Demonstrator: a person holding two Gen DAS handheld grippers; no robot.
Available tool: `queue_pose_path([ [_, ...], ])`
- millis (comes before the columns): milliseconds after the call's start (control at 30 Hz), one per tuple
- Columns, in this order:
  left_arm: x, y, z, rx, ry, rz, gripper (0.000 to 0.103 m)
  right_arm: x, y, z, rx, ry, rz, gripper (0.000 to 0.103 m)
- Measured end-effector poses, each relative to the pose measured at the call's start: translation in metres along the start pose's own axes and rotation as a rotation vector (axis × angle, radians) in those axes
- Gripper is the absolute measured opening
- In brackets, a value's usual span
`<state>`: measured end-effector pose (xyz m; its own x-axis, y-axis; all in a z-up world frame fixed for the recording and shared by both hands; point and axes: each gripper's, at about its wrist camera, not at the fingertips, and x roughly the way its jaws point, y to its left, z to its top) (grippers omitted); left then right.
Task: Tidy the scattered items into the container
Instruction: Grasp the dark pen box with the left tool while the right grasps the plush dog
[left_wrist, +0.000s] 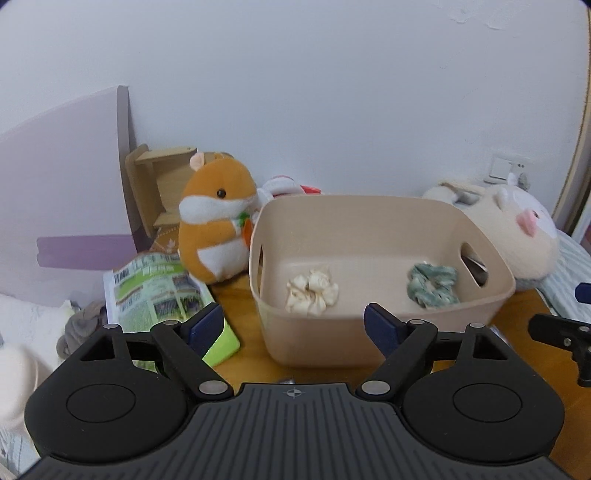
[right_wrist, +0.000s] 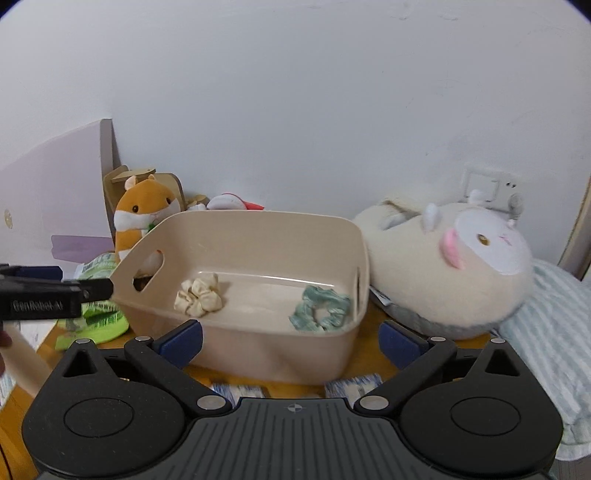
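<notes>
A wooden tabletop (left_wrist: 255, 354) with a warm orange-brown finish stands against a plain white wall (left_wrist: 295, 92), with a white wall socket (right_wrist: 491, 186) low at the right. A striped pale green-and-white bedding (right_wrist: 554, 321) lies past the tabletop's right edge, and a lilac panel (left_wrist: 55, 177) rises at the left.

Near the middle of the tabletop sits the container (left_wrist: 376, 221), a smooth beige plastic tub with rounded corners and a slot handle cut into each end wall. Inside it, on the floor, lie two ruffled fabric scrunchies well apart: a cream scrunchie (left_wrist: 312, 293) toward the left end and a green scrunchie (left_wrist: 432, 290) by the right end wall.

An orange-and-white hamster plush (left_wrist: 216, 218) stands just beside the container's left end, with a printed magazine (left_wrist: 155, 291) and a lime-green pouch (left_wrist: 221, 343) at the tabletop's left edge. A large cream plush (right_wrist: 450, 269), soft and rounded, leans against the container's right end. Two small blue-and-white packets (right_wrist: 352, 386) lie near the front edge.

The left gripper (left_wrist: 293, 326) hovers before the container's front wall, its blue-padded jaws spread wide and holding nothing. The right gripper (right_wrist: 291, 341) does likewise, wide apart and empty.
</notes>
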<state>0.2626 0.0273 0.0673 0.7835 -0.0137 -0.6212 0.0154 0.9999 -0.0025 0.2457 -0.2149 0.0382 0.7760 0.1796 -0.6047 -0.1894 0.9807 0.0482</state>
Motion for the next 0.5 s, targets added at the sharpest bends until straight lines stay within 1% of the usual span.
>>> queue_pose_path([
  [133, -0.017, -0.001, -0.021, 0.002, -0.002, -0.009, 0.085, -0.024, -0.013, -0.024, 0.037, -0.010, 0.012, 0.103],
  [200, -0.024, -0.002, -0.033, 0.009, -0.004, -0.003, 0.085, -0.035, -0.020, -0.034, 0.060, -0.017, 0.011, 0.103],
  [300, -0.029, -0.006, -0.051, 0.029, 0.001, 0.012, 0.085, -0.052, -0.031, -0.048, 0.083, -0.026, 0.033, 0.103],
  [400, -0.034, -0.006, -0.066, 0.027, 0.010, 0.023, 0.085, -0.065, -0.033, -0.062, 0.060, -0.035, 0.033, 0.103],
  [500, -0.036, -0.004, -0.079, 0.020, 0.029, 0.021, 0.085, -0.070, -0.031, -0.074, 0.019, -0.040, 0.003, 0.103],
])
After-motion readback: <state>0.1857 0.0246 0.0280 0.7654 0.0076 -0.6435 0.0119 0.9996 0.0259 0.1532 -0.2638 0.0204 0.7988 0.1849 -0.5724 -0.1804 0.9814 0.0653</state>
